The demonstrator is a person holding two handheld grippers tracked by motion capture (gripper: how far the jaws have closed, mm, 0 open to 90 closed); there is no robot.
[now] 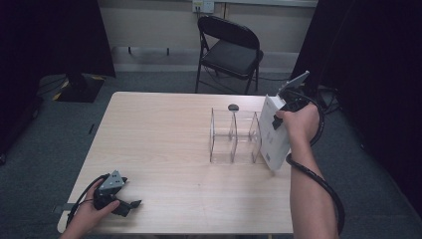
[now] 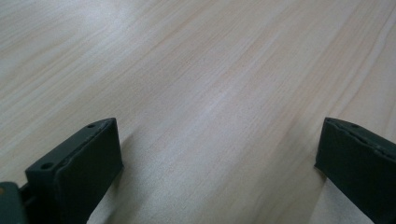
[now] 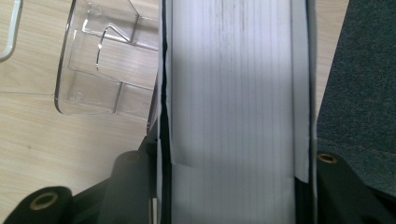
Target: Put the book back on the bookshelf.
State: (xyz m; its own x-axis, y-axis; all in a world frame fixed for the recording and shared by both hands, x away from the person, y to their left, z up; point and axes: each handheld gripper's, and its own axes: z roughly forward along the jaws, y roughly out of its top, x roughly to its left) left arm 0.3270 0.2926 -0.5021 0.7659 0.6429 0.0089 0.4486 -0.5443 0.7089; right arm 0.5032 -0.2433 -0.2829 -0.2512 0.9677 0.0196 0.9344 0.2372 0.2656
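A white book [image 1: 271, 134] stands upright, slightly tilted, at the right end of a clear acrylic organizer [image 1: 234, 134] near the table's right edge. My right gripper [image 1: 279, 118] comes at it from the right and is shut on it. In the right gripper view the book's page edge [image 3: 233, 70] runs between the two black jaws, with the clear organizer [image 3: 102, 70] just to its left. My left gripper [image 1: 129, 205] rests on the table at the front left, open; its jaws stand wide apart over bare wood [image 2: 219, 163].
The light wooden table [image 1: 164, 134] has a small black object [image 1: 233, 107] behind the organizer. A black folding chair [image 1: 231, 47] stands beyond the far edge. Grey carpet [image 3: 364, 93] lies off the table's right side.
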